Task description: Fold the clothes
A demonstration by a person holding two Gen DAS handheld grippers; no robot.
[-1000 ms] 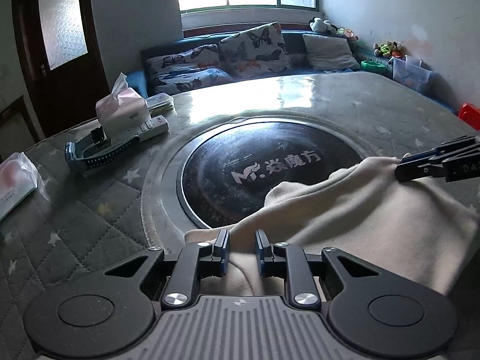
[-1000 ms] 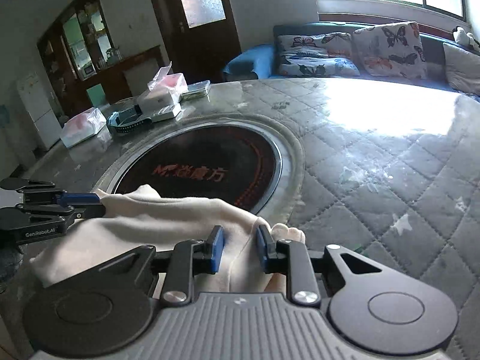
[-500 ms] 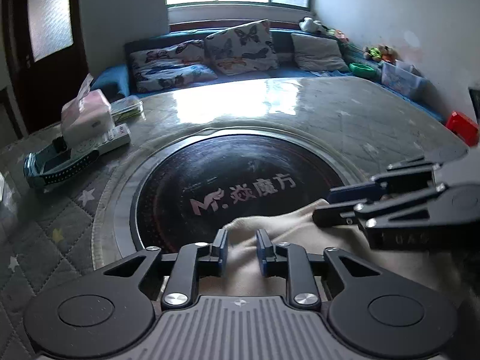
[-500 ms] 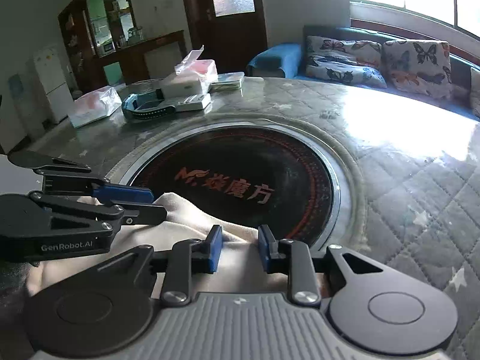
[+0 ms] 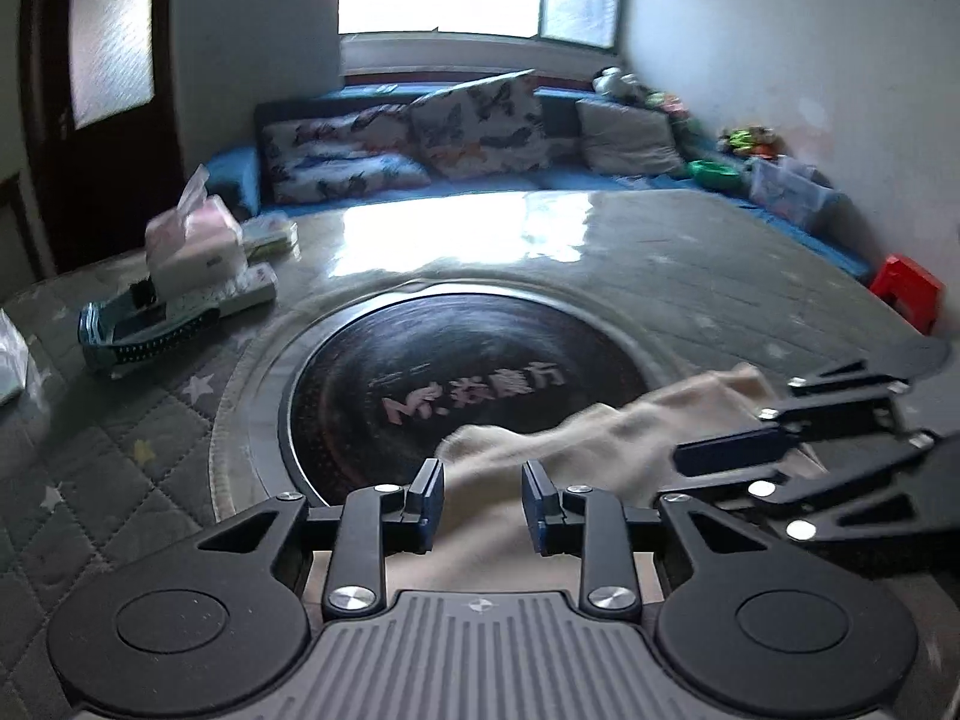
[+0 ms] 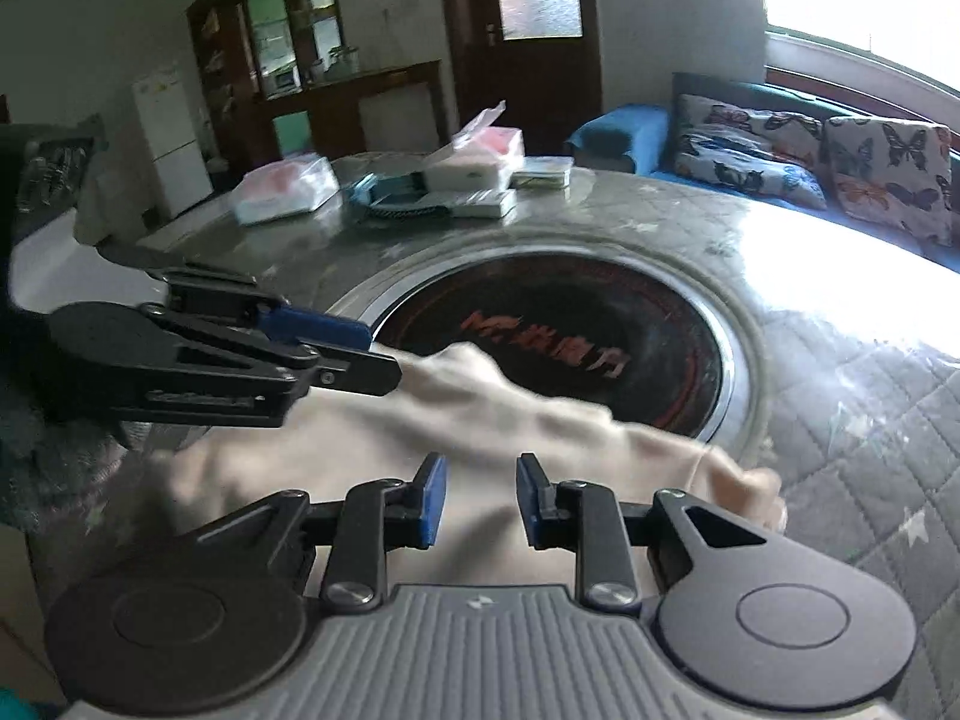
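Since a second ago both grippers have swung in toward each other, and the cream garment point(image 5: 540, 462) has gone from a broad spread sheet to a narrower bunched band between them. In the left wrist view the left gripper point(image 5: 483, 501) has its jaws parted a little wider than before, cloth lying in the gap; the blue pads point(image 5: 431, 501) do not appear to press on it, so it looks like a release after carrying an edge across. In the right wrist view the right gripper point(image 6: 477, 501) is likewise a short way open over the fabric, with no clear pinch visible. Each gripper shows in the other's frame: the right one at the right edge of the left view point(image 5: 738, 456), the left one at the left of the right view point(image 6: 336, 354), both just beside the garment's upper fold. My reading is that the two met so the sides of the garment could be laid over one another, and the fold is now set down rather than held.

The garment lies at the bottom centre of both views, on the near rim of a round black inset plate point(image 5: 468, 372) with printed lettering, sunk in the worktop point(image 5: 690, 276). That worktop has a quilted grey star-patterned cover under a glossy sheet. At upper left sit a tissue box point(image 5: 192, 240) and a remote control point(image 5: 240, 291). Beyond are a blue sofa with butterfly cushions point(image 5: 474, 120), a bright window and a dark door.
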